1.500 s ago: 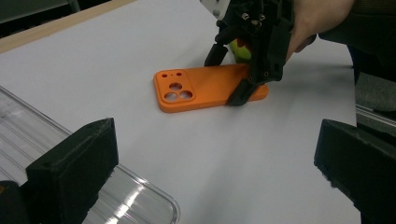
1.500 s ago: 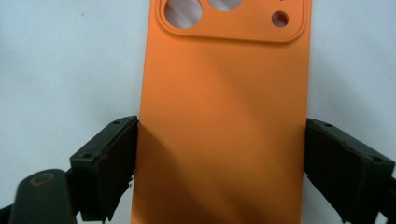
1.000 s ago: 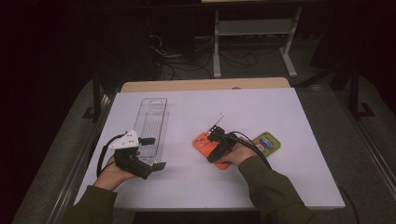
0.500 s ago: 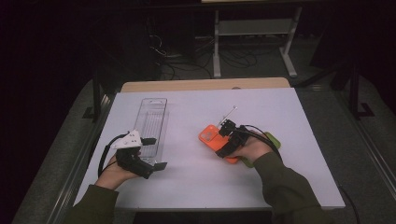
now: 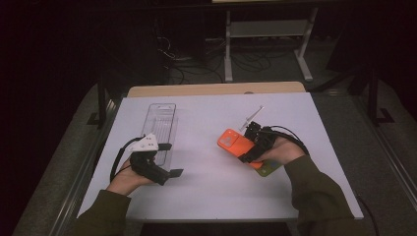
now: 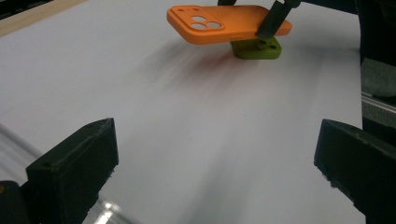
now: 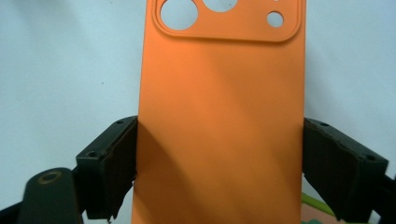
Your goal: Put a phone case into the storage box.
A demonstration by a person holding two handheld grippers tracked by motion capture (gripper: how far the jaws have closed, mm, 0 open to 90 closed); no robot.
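Pinched only across its long edges by the right gripper (image 7: 219,172), the orange phone case (image 7: 219,116) could probably be twisted loose over the green case (image 6: 257,48), while the left gripper (image 6: 215,168) is held agape, empty.

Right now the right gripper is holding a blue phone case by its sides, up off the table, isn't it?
Not quite: the phone case is orange, not blue. The right gripper view shows the right gripper clamped on its two long sides, and the left gripper view shows the case lifted off the white table, above a green case lying there.
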